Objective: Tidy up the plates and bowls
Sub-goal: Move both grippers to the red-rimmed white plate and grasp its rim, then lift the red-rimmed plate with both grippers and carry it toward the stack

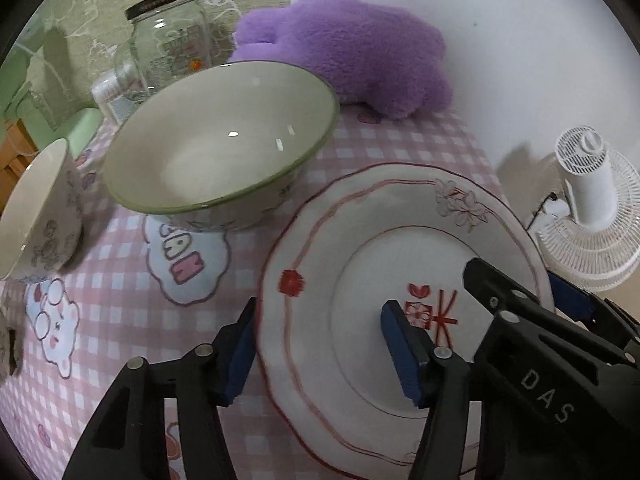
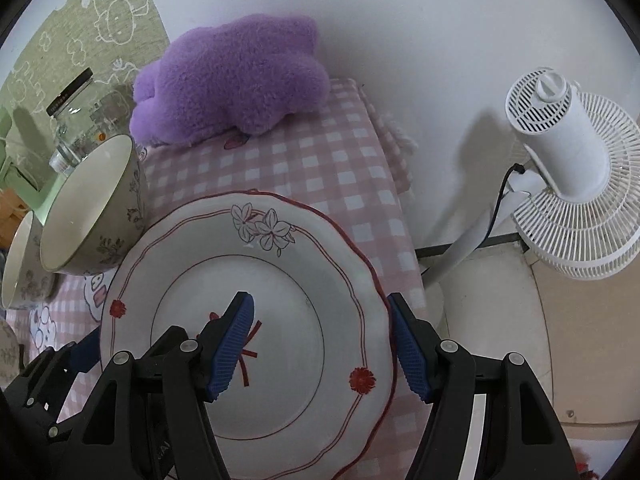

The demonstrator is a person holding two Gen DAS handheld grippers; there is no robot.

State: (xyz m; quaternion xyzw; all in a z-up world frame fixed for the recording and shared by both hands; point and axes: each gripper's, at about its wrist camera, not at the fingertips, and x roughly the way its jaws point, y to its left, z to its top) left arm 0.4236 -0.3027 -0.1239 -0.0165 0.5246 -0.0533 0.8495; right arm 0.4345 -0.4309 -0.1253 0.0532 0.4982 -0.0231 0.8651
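Both pairs of jaws stand apart and straddle opposite rims of the same plate — no pad visibly presses on it. In the left wrist view the left gripper has one blue pad outside the plate's rim at about 9 o'clock and the other over the plate's well near its red motif. In the right wrist view the right gripper has one pad over the well and the other just outside the rim at 3 o'clock; whether that outer pad touches the edge cannot be told.

The plate, white with red lines and a flower sketch, lies on a pink checked tablecloth near the table's right corner. At 10 o'clock from it sits a large green-rimmed bowl, just beside the plate, and further toward 9 o'clock a smaller patterned bowl. Behind them — at 12 o'clock — lie a purple plush toy and a glass jar. A white fan stands off the table at 2 o'clock.
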